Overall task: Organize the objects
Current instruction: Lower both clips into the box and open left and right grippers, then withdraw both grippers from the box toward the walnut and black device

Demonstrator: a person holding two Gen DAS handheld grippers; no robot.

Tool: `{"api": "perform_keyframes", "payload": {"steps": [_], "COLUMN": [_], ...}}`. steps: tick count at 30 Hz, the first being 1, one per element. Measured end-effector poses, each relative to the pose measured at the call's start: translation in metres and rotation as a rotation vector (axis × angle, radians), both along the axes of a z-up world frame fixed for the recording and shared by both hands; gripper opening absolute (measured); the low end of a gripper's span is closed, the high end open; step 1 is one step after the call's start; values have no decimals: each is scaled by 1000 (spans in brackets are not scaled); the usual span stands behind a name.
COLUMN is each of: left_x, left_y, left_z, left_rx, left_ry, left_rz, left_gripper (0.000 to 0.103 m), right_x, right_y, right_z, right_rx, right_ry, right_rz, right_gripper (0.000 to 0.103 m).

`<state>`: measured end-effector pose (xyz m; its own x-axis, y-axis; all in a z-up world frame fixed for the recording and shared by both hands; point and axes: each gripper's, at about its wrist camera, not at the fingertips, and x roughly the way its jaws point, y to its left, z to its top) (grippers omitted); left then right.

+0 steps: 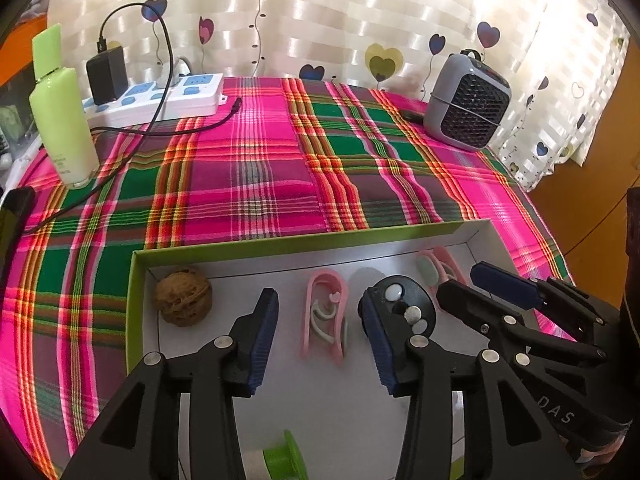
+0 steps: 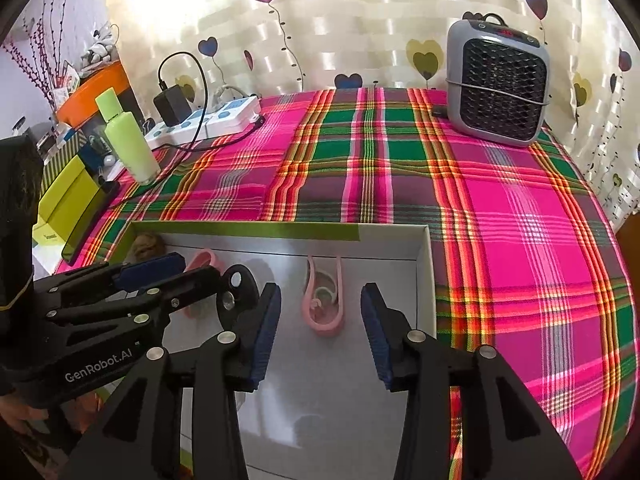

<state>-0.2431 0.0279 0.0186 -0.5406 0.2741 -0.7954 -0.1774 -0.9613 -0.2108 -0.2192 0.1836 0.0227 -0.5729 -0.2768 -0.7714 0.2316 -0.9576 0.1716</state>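
A shallow white box with a green rim (image 1: pixel 280 240) (image 2: pixel 248 229) lies on the plaid cloth. Inside are a brown walnut-like ball (image 1: pixel 182 296) (image 2: pixel 148 246), two pink clips, and a black disc with white buttons (image 1: pixel 400 308) (image 2: pixel 238 288). My left gripper (image 1: pixel 320 344) (image 2: pixel 176 276) is open over one pink clip (image 1: pixel 324 320), which lies flat on the box floor with the pads apart from it. My right gripper (image 2: pixel 320 338) (image 1: pixel 460 280) is open over the other pink clip (image 2: pixel 324 300) (image 1: pixel 440 272), also lying loose. A green spool (image 1: pixel 280 456) shows at the box's near edge.
At the back left stand a pale green bottle (image 1: pixel 60 108) (image 2: pixel 128 140) and a white power strip (image 1: pixel 160 100) (image 2: pixel 208 118) with a black charger and trailing cable. A grey fan heater (image 1: pixel 468 100) (image 2: pixel 498 84) stands at the back right. A dark phone (image 2: pixel 92 220) lies left.
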Motion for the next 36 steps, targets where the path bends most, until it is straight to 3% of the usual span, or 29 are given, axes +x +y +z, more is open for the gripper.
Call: {"api": "perform_keyframes", "payload": {"steps": [5,16,36], "left_x": [10,47,106], "left_y": [-2,-11,-29], "left_z": [6,30,43], "left_rx": [13,15,56], "left_ry": [11,68,97], "left_rz": [2,5,15], "left_gripper": [49,50,50], "right_x": [8,41,100], "right_y": [3,7,1], "right_z": [4,19,33], "right_rx": [-4,-46,-63], "right_ry": [6,38,74], "right_rz": [-16,-45,-49], "right_gripper": [43,43,43]}}
